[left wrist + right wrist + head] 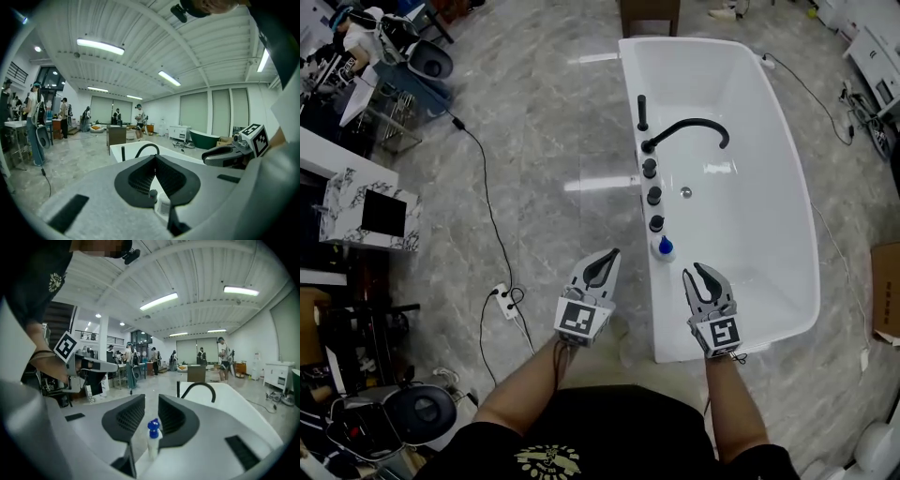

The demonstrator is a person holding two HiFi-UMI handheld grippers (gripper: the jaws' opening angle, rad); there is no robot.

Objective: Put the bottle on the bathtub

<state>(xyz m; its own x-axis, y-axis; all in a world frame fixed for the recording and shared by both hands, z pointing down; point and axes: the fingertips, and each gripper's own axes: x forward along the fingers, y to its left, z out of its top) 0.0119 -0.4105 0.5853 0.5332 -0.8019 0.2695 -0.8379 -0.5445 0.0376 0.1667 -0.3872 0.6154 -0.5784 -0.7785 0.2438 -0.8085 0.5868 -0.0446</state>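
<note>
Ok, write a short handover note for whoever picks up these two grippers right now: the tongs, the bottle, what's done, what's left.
Left tongs: shut, empty, over the floor beside the bathtub.
Right tongs: jaws a little apart, nothing gripped, over the tub's near end.
Bottle: blue cap, upright on the tub's rim, next to the row of black knobs, apart from both tongs.
Done: the bottle stands on the bathtub.
Left: nothing apparent; keep both tongs clear of the bottle.
</note>
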